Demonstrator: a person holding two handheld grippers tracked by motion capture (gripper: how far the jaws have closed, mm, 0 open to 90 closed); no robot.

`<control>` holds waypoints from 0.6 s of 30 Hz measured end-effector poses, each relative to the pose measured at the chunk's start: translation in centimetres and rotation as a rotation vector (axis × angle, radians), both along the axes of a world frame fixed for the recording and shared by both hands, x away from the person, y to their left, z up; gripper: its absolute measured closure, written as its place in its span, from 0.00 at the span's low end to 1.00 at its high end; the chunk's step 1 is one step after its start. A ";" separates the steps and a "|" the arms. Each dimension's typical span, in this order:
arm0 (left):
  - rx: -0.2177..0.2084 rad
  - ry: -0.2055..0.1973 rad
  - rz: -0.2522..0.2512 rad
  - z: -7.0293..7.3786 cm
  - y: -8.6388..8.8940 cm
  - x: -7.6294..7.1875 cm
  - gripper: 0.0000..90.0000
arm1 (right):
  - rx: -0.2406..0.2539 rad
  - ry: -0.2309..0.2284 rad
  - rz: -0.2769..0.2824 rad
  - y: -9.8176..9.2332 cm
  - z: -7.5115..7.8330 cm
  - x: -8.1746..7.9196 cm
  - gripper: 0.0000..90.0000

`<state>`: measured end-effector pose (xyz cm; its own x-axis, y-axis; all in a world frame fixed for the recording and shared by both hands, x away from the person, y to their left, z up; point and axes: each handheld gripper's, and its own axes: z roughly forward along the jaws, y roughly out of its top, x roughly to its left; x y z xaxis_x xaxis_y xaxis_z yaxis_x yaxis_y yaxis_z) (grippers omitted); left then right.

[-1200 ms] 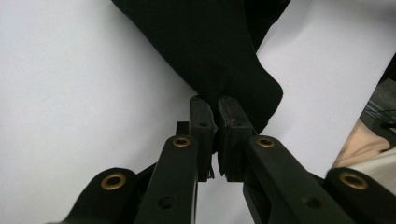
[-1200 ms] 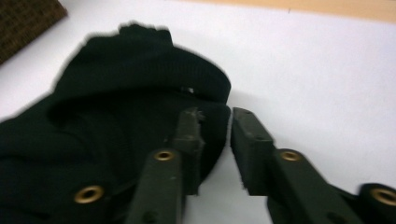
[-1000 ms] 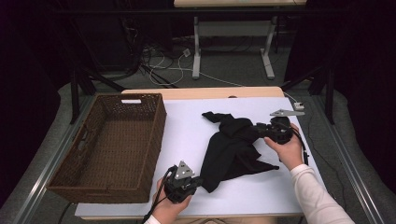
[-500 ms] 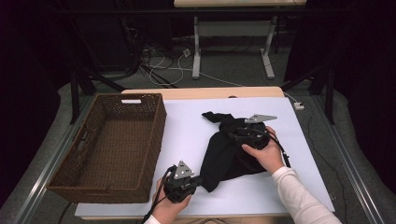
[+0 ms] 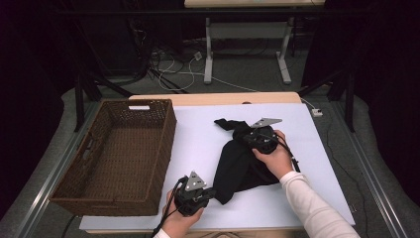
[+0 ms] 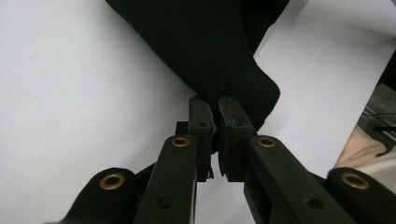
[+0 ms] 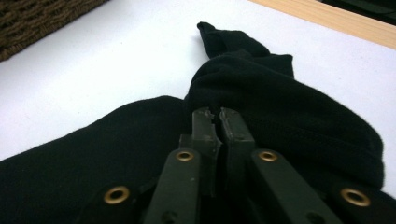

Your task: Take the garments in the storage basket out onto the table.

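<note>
Black fabric garment (image 5: 242, 161) lay crumpled mid-right on the white surface (image 5: 198, 139), long axis running from the near corner by the person's left hand up to the twisted sleeve end at the far side. Left tongs (image 6: 214, 105) were clenched on the garment's near corner, cloth pinched between the pads, low at the surface's front edge. Right tongs (image 7: 216, 114) had just been closing and were clamped into the bunched fold at the far part of the cloth; in the right gripper view the fabric bulged around the tips. Both tongs sat on opposite ends of that axis, so the next lift or fold probably hinged on the right hand, nearer the bulk. Brown woven wicker basket (image 5: 114, 148) stood well apart to the left, nothing visible inside. No brands or readable writing.
</note>
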<state>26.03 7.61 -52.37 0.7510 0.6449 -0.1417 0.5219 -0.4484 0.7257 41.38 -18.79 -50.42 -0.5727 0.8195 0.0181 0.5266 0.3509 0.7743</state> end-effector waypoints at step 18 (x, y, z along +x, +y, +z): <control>-0.015 -0.014 -0.014 0.8 0.2 -0.6 0.95 | 0.097 -0.075 -0.239 -9.5 3.8 2.5 0.97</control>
